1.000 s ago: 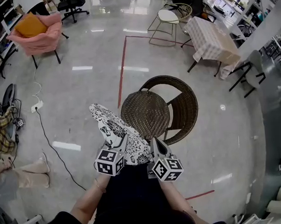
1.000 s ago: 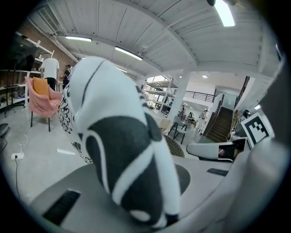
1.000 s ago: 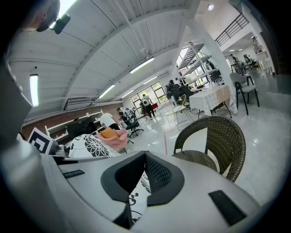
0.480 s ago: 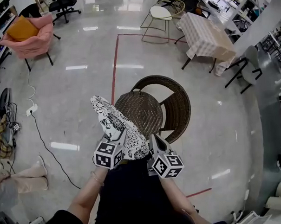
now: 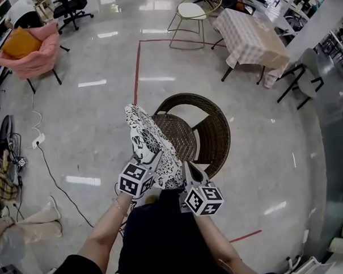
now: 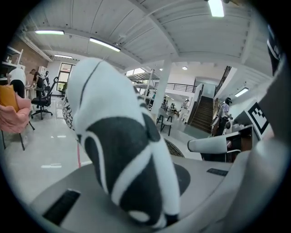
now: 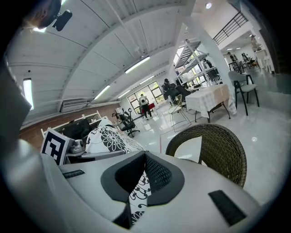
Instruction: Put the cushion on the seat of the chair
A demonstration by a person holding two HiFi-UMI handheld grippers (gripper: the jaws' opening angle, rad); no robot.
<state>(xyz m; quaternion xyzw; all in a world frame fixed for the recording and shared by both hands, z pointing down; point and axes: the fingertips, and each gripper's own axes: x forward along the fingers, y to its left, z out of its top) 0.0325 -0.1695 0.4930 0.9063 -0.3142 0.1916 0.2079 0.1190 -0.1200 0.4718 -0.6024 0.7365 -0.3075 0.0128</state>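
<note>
A white cushion with black flower print point(image 5: 152, 146) hangs tilted over the left part of the brown wicker chair point(image 5: 213, 126). My left gripper point(image 5: 155, 162) is shut on the cushion's near left edge; the cushion point(image 6: 118, 150) fills the left gripper view. My right gripper point(image 5: 184, 171) is shut on the near right corner, and the patterned fabric point(image 7: 137, 193) shows pinched between its jaws, with the cushion's flowered top point(image 7: 111, 139) to the left. The chair's woven back point(image 7: 218, 148) rises just beyond the right gripper. Part of the seat point(image 5: 183, 136) is hidden under the cushion.
A red tape line point(image 5: 137, 72) runs on the glossy floor beyond the chair. A pink armchair with an orange cushion point(image 5: 26, 49) stands far left, a cloth-covered table point(image 5: 252, 39) and wire chair point(image 5: 192, 16) far right. Cables point(image 5: 44, 156) and a person's legs point(image 5: 27, 219) lie at the left.
Both grippers carried the cushion forward and to the right, so it now overlaps the chair's seat. The chair looks nearer to me. Both grips stayed the same.
</note>
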